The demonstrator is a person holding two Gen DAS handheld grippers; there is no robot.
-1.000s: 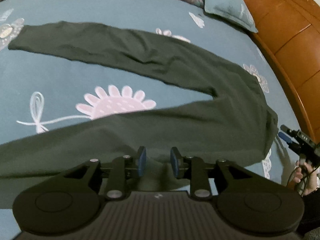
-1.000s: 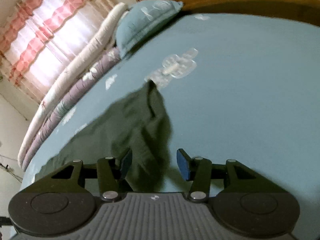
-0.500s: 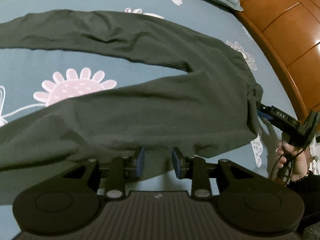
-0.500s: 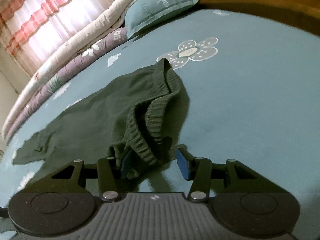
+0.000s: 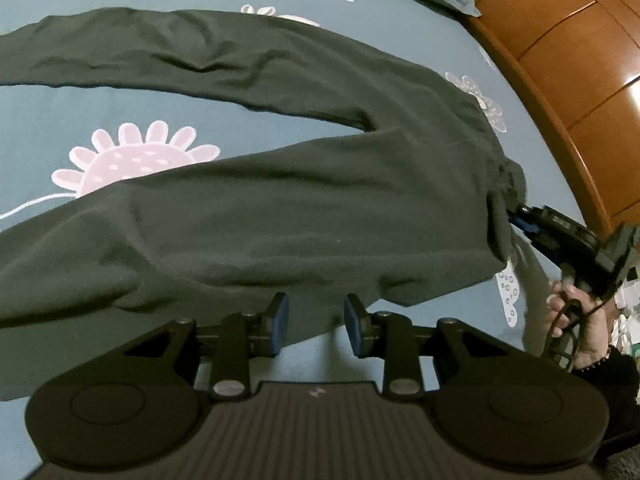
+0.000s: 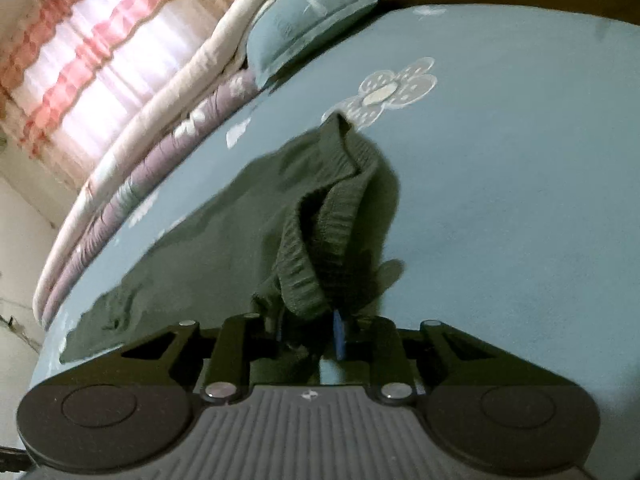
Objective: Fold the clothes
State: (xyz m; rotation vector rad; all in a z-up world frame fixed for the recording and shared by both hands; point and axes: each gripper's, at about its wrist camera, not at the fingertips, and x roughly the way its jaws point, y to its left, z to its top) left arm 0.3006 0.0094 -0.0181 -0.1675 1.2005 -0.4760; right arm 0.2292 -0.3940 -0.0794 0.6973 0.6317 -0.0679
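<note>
We see the right gripper [image 6: 308, 334], jaws just closed, pinching the dark trousers' [image 5: 280, 208] ribbed waistband [image 6: 316, 240]. The left gripper [image 5: 316, 322] hangs narrowly open at the trousers' near edge, gripping nothing.

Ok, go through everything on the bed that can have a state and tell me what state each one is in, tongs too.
dark green trousers: spread flat on the bed, legs apart, unfolded.
waistband: ribbed edge bunched and lifted at the right tongs.
right tongs: just closed, pinching the waistband.
left tongs: open at the trousers' near edge, gripping nothing.
pillow: lying at the head of the bed.
curtain: drawn, light coming through.
</note>
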